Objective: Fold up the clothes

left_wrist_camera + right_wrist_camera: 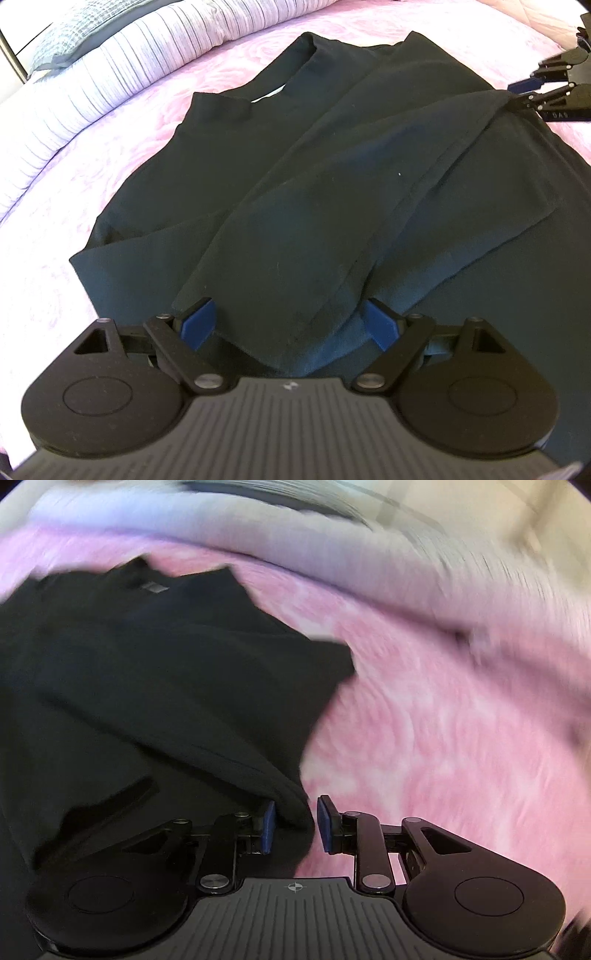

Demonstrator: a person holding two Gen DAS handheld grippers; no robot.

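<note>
A dark T-shirt (280, 177) lies on a pink bedspread (122, 155), partly folded, with a side panel laid over its middle. My left gripper (288, 325) is open, its blue pads wide apart over the shirt's near hem, with cloth between them. My right gripper (295, 825) is open a little, with a fold of the shirt (155, 686) lying in the gap; the pads do not press it. The right wrist view is blurred by motion. The right gripper also shows at the right edge of the left wrist view (532, 92), at the shirt's far corner.
A white striped duvet (92, 88) and a grey pillow (70, 33) lie along the far edge of the bed. Pink bedspread (443, 720) stretches to the right of the shirt.
</note>
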